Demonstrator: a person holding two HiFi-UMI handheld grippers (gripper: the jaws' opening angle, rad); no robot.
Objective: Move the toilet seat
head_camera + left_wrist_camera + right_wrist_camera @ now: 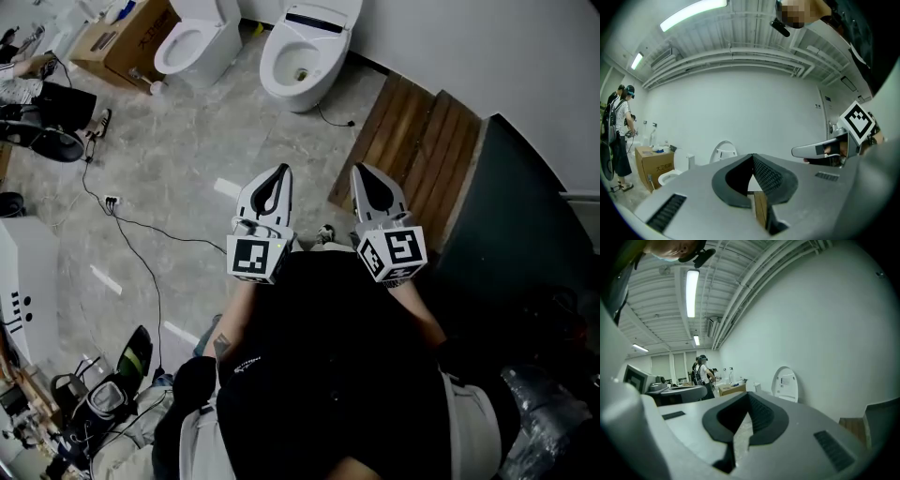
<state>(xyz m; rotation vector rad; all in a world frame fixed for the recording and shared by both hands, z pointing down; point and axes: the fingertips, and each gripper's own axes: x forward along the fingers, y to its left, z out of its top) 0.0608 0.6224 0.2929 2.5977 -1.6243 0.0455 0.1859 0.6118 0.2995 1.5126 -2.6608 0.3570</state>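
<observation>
A box (pixel 122 37) sits at the far left against the wall, with the left toilet (pixel 192 42) just beside it. A cable (pixel 141 230) trails over the floor (pixel 187 150) below them. The left claw (pixel 279 172) is held level in front of the person, its jaws pressed together on nothing. Beyond it, well apart, stands the right toilet (pixel 298 61). Its toilet seat (pixel 323 14) is tipped up against the wall (the left gripper view shows it as an upright white oval (pixel 724 151)). The right claw (pixel 362 171) hangs near the left one, tilted slightly down, jaws likewise pressed together and empty. Wooden boards (pixel 412 141) lie on the floor to its right.
</observation>
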